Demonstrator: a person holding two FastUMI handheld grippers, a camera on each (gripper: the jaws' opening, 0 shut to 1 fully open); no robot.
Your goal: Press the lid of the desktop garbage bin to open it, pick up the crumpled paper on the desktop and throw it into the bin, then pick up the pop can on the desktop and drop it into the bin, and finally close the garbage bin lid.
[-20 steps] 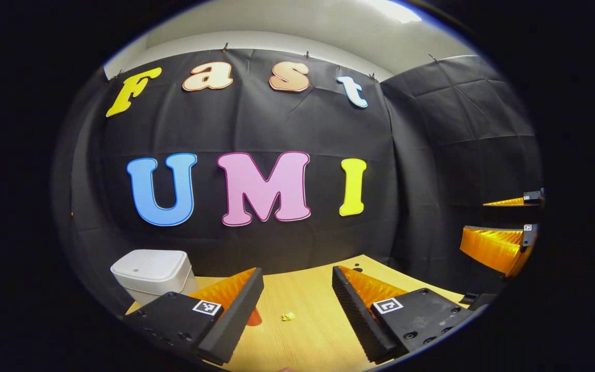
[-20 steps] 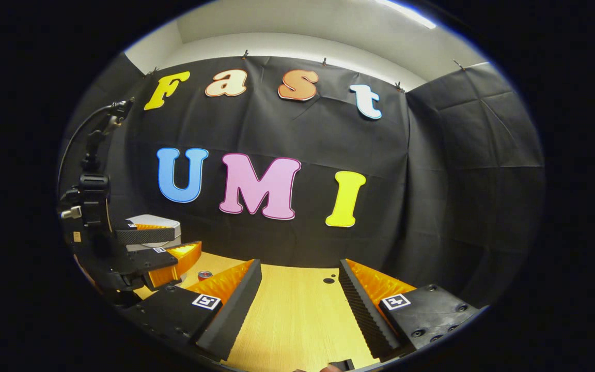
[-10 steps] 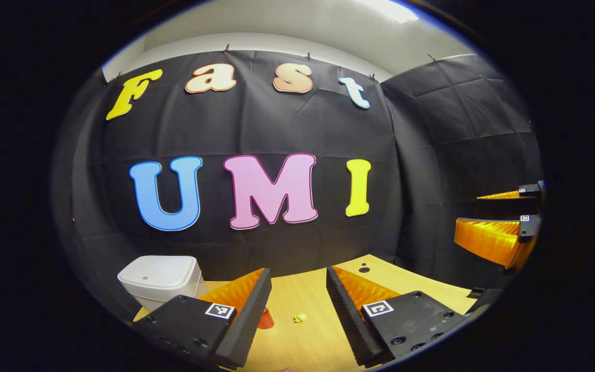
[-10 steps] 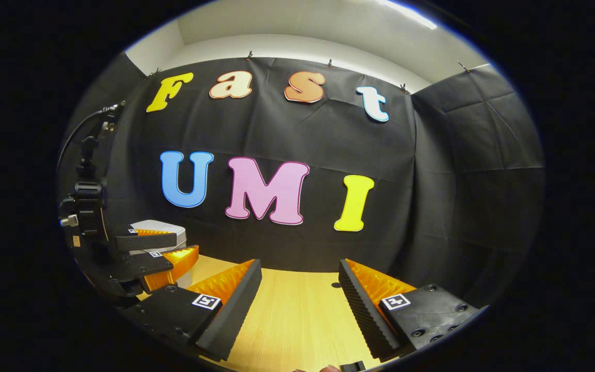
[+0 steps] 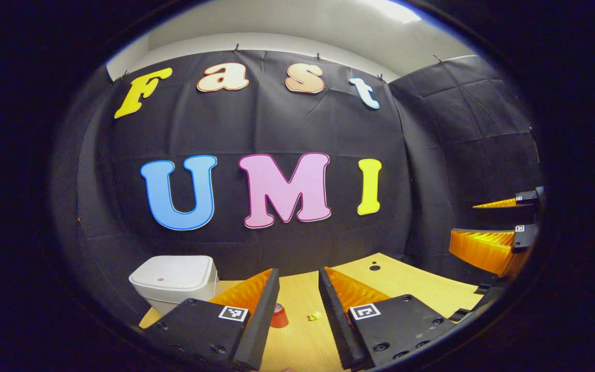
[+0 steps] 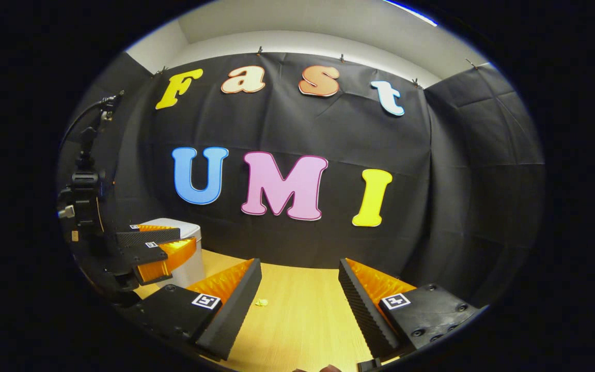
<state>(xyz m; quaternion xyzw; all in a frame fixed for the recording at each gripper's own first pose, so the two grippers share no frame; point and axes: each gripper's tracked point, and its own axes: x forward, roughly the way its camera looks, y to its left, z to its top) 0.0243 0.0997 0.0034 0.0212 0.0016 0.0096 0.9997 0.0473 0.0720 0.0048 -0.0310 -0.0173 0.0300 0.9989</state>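
The white bin (image 5: 172, 277) stands at the table's back left with its lid down. In the left gripper view a red pop can (image 5: 278, 316) and a small yellow crumpled paper (image 5: 314, 315) lie on the wood beyond my left gripper (image 5: 298, 283). That gripper hovers above the table, its fingers a narrow gap apart with nothing between them. The right gripper view has the left gripper (image 6: 173, 244) in front of the bin (image 6: 190, 253), and the paper (image 6: 261, 303) lies farther right. My right gripper (image 6: 299, 274) is open wide and holds nothing; it also appears as the right gripper (image 5: 465, 222) at the far right.
The light wooden table (image 6: 302, 320) runs back to the black cloth wall. A small dark hole (image 5: 374, 267) marks the tabletop at the back right. A cable and mount (image 6: 87, 155) rise above the left gripper.
My left gripper's fingers have drawn closer together, and it has turned a little left, so bin, can and paper sit nearer the middle. The right view has turned left; the paper now shows there.
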